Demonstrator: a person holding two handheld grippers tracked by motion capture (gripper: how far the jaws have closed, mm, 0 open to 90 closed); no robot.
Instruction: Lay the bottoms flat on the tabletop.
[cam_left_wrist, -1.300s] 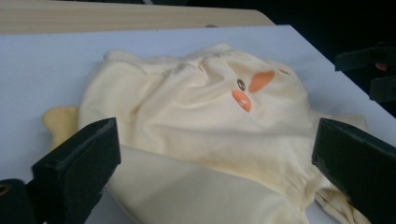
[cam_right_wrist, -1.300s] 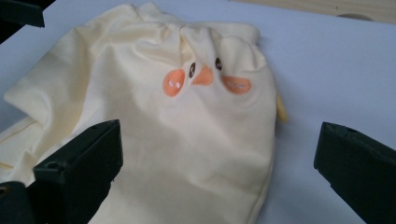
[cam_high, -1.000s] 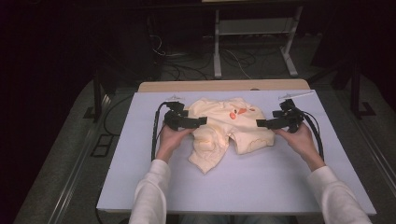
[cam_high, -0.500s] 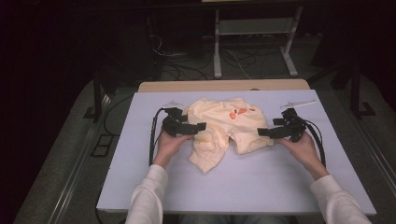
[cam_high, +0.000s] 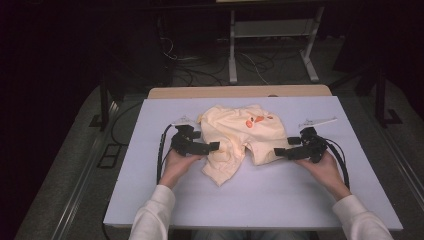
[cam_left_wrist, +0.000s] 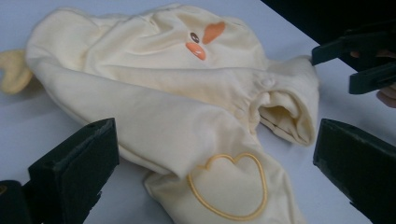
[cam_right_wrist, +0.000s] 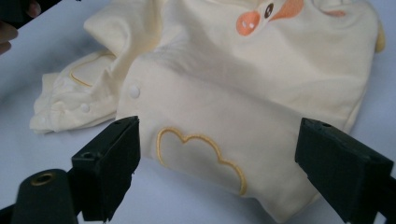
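A pale yellow baby garment (cam_high: 240, 135) with an orange duck print lies crumpled at the middle of the white table (cam_high: 260, 200). My left gripper (cam_high: 216, 146) sits at its left edge, jaws wide apart. In the left gripper view the left gripper (cam_left_wrist: 214, 140) frames a folded leg with a stitched heart (cam_left_wrist: 229, 186), without touching it. My right gripper (cam_high: 277, 151) is at the garment's right edge. Its jaws have just been closing. The right gripper (cam_right_wrist: 219, 135) straddles a hem with a stitched cloud (cam_right_wrist: 201, 154), pads still off the cloth.
Two small white tags (cam_high: 182, 121) (cam_high: 317, 121) lie on the table beside the grippers. A wooden board (cam_high: 240, 92) lines the far edge. Beyond it are floor cables and a metal stand (cam_high: 272, 50). Bare tabletop lies toward the near edge.
Both hands have drawn their grippers back toward the near edge and a little lower, from over the garment's upper part to its lower sides. The garment has not moved.
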